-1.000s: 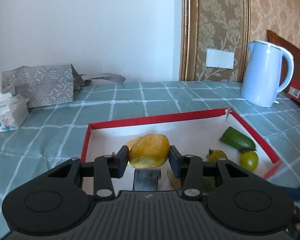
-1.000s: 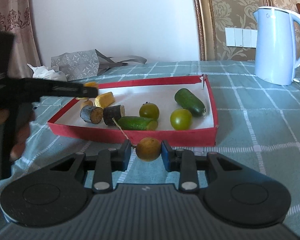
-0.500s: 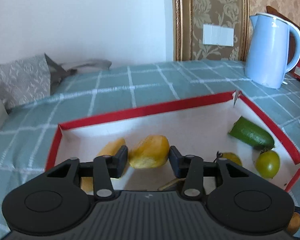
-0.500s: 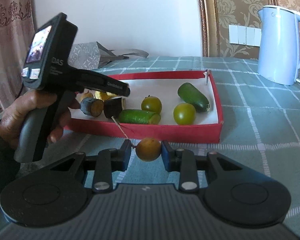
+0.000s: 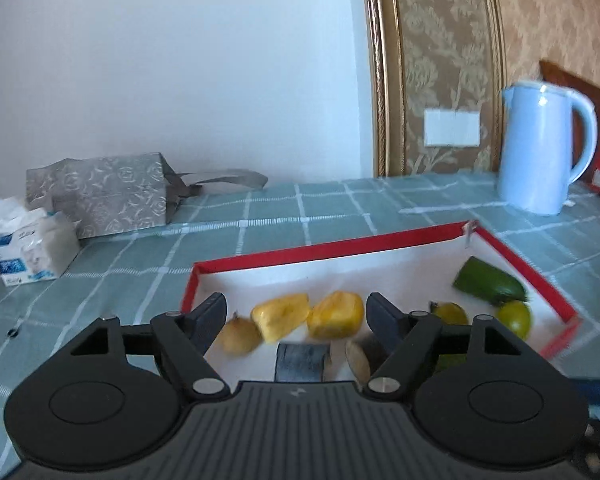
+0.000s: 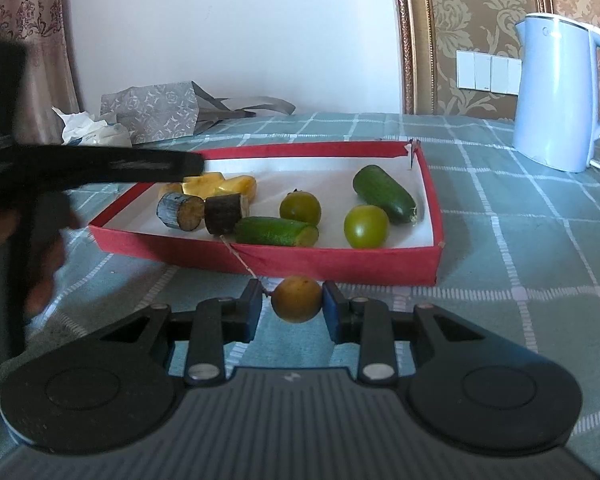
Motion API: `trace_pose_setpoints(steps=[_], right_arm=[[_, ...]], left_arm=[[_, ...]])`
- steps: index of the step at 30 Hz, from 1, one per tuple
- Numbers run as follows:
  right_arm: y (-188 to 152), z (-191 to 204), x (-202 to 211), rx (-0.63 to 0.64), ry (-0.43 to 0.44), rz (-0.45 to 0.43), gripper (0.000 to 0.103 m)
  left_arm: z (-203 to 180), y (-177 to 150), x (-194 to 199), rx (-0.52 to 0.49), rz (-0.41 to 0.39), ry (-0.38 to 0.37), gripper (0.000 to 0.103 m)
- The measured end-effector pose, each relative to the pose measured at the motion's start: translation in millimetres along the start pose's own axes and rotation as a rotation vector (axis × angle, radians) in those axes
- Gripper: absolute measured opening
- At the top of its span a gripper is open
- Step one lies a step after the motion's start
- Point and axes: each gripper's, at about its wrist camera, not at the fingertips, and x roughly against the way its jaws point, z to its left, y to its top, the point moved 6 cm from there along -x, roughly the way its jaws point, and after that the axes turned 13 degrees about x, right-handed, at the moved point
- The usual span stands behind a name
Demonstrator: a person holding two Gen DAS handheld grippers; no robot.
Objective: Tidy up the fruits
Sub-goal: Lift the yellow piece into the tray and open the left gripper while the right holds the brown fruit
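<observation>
Left hand-held gripper (image 5: 294, 314) just released yellow chunk (image 5: 335, 315).

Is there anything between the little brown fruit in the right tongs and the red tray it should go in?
Only the red tray's near wall. The right tongs hold the brown fruit just outside it, with bare white floor beyond.

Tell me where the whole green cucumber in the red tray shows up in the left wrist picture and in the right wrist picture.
Left wrist view: the whole cucumber lies at the right, by the red tray's far right corner.
Right wrist view: the whole cucumber lies right of centre, in the tray's far right part, behind a green tomato.
Shared landmark: the blue kettle beyond that corner.
</observation>
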Motion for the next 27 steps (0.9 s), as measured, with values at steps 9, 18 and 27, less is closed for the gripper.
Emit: trace_pose_setpoints(steps=[9, 18, 27], right_arm=[[0, 4, 2, 0.016, -0.016, -0.007, 0.031], [-2, 2, 0, 0.016, -0.044, 0.003, 0.031], [5, -5, 5, -0.006, -0.059, -0.025, 0.031]], left_arm=[[16, -46, 41, 0.056, 0.096, -0.024, 0.077], [26, -70, 36, 0.077, 0.167, -0.019, 0.077], [25, -76, 29, 0.055, 0.199, -0.001, 0.082]])
